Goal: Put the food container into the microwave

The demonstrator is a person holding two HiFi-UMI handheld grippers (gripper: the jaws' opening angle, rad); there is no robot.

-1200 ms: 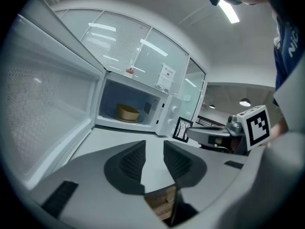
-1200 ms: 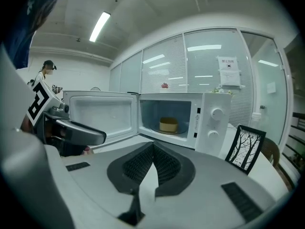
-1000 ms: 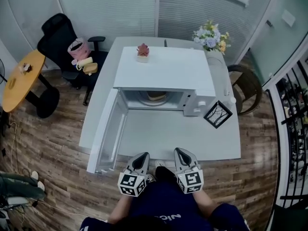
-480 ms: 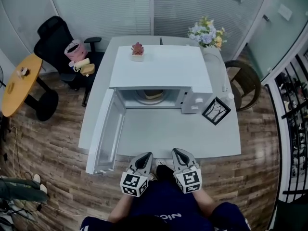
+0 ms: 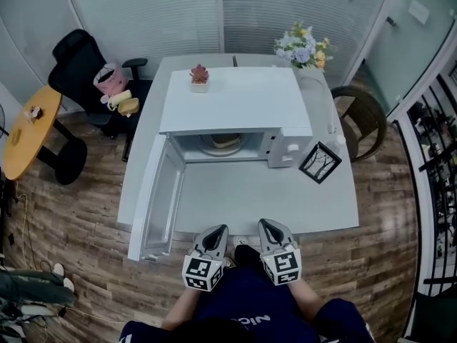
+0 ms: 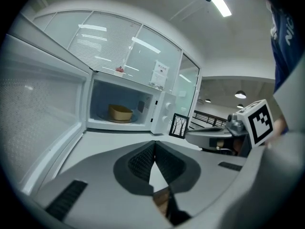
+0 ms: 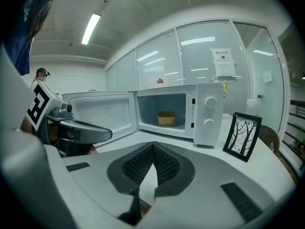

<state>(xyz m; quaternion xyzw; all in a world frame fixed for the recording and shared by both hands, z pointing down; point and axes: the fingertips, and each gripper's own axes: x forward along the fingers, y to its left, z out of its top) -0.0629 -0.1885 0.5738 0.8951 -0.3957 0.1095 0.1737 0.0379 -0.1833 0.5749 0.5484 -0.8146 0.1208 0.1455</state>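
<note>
A tan food container [image 5: 226, 142] [image 6: 119, 112] [image 7: 166, 119] sits inside the white microwave [image 5: 235, 106] on its turntable. The microwave door [image 5: 157, 195] [image 6: 38, 109] stands swung wide open to the left. Both grippers hang side by side at the table's near edge, well short of the microwave. My left gripper [image 5: 213, 235] [image 6: 154, 145] is shut with nothing in it. My right gripper [image 5: 265, 226] [image 7: 153, 146] is likewise shut and empty.
A framed tree picture [image 5: 319, 163] stands just right of the microwave. A small potted plant [image 5: 199, 76] rests on the microwave's top, a flower bouquet [image 5: 303, 47] and a clear pitcher [image 5: 318, 98] behind. A black chair [image 5: 78, 70] and a round wooden table [image 5: 25, 131] stand at left.
The grippers stay in place and shut. The head view has shifted slightly, so the table and microwave sit a little further left and higher in the picture.
</note>
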